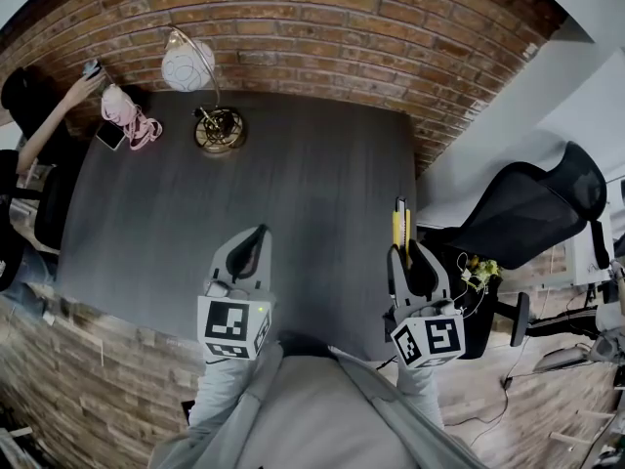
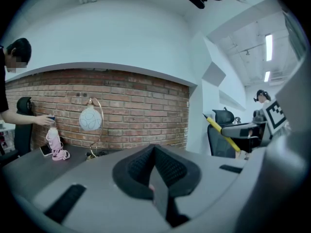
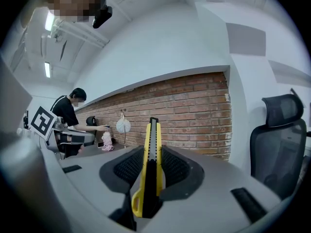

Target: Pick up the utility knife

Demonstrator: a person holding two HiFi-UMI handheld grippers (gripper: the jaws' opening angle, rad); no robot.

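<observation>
1. Clenched in the right claw [image 3: 151, 166]: a slim yellow-and-black plastic utility knife [image 3: 151, 144], pinched edge-on between the ribbed black pads [image 3: 125, 166]. Looped tail low behind them, nose jutting forward past the tips. Probably gripped mid-body so that it balances and cannot swing.
2. Carried nearly level and clear of the surface, above the near right edge of the dark grey wood-grain bench [image 1: 312, 164]. Judged as already lifted, so the pick-up looks done.
3. Pressed together with nothing between them, the jaws of the left claw [image 2: 155, 165]. Held beside the right one over the bench's near edge, likely just parked out of the way since no second grip is needed.
4. Far across the bench, well apart from both claws: a white globe lamp on a brass hoop stand [image 1: 190, 71], a pink bottle [image 1: 119, 106] with a coiled pink cord, and a flat dark phone [image 1: 109, 136], all set by the red brick wall [image 1: 322, 22].
5. At the far left corner, a person's arm [image 1: 54, 115] reaching to that pink bottle. Off the right side, a black mesh office chair [image 1: 532, 208].
</observation>
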